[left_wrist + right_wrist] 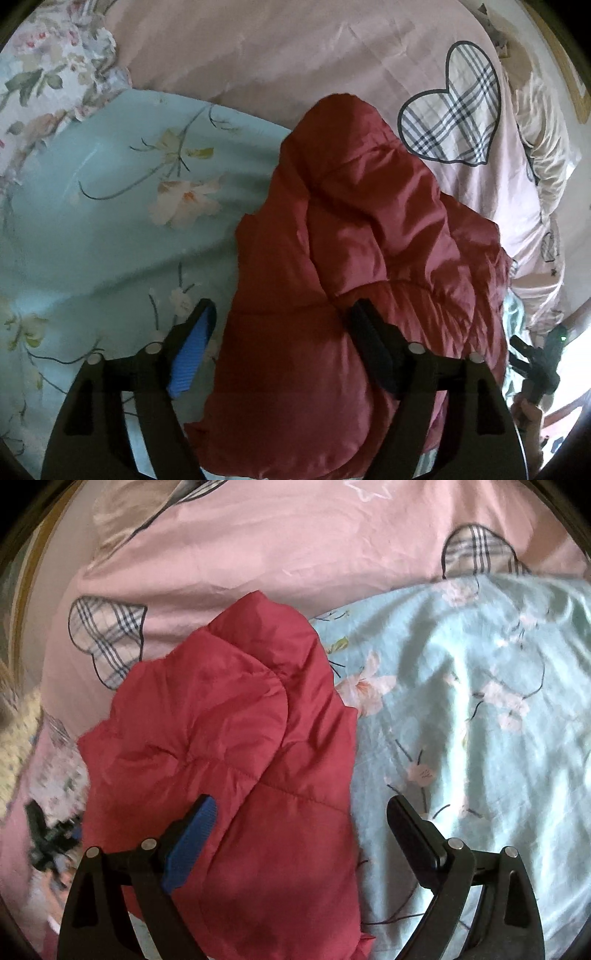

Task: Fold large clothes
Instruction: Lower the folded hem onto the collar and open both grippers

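Both grippers' jaws stand apart over the red jacket (351,258) (only the left wrist view shows the floral pillow (55,66)).

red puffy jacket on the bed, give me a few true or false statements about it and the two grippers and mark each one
1. The red quilted puffer jacket lies on a light blue floral sheet. True.
2. The left gripper is clamped shut on the jacket. False: its jaws stand open and press on nothing, with jacket fabric showing between them.
3. A pink cover with plaid heart patches lies beyond the jacket. True.
4. The right gripper holds a folded sleeve lifted off the bed. False: its jaws are open and the jacket rests on the bed.
5. The jacket is blue with white stripes. False: it is plain red.
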{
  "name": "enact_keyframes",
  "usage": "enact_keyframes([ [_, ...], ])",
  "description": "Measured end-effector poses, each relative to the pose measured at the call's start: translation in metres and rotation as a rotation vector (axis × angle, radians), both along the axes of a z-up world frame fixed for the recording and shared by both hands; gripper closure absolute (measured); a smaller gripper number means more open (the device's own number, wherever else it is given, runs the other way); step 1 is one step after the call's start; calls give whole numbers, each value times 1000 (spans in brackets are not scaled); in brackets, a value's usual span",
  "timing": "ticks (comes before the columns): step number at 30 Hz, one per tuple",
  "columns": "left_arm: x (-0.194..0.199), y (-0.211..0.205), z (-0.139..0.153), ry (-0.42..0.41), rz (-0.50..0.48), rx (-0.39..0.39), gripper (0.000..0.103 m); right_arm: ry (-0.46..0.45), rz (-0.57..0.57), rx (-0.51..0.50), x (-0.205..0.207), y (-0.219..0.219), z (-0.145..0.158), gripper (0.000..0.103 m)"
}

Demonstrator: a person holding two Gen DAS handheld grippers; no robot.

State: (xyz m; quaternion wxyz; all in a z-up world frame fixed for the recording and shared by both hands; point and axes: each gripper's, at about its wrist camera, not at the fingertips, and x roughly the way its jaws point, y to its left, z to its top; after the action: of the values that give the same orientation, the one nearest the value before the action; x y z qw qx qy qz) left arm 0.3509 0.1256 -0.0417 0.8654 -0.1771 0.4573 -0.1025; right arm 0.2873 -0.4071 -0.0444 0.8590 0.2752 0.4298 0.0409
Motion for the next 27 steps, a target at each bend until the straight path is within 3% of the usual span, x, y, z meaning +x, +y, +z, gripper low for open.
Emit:
enact_keyframes([
  [7, 10, 0, -14, 51, -43, -87, 16, 43, 4, 164, 16, -10, -26, 8],
  [9, 14, -3, -21, 80, -60, -122, 14, 62, 33, 192, 22, -6, -34, 8],
  [14, 24, -14, -35, 113, -74, -126, 1, 81, 84, 237, 34, 6, -45, 6],
  [17, 30, -21, -46, 149, -90, -163, 0, 94, 107, 252, 40, 15, -48, 8],
  [19, 30, -23, -47, 142, -100, -180, 6, 98, 106, 253, 40, 17, -48, 12],
  [24, 19, -30, -35, 91, -137, -146, 39, 83, 125, 241, 33, 20, -38, 40],
  [27, 10, -36, -21, 70, -150, -121, 52, 65, 124, 230, 26, 24, -26, 53],
])
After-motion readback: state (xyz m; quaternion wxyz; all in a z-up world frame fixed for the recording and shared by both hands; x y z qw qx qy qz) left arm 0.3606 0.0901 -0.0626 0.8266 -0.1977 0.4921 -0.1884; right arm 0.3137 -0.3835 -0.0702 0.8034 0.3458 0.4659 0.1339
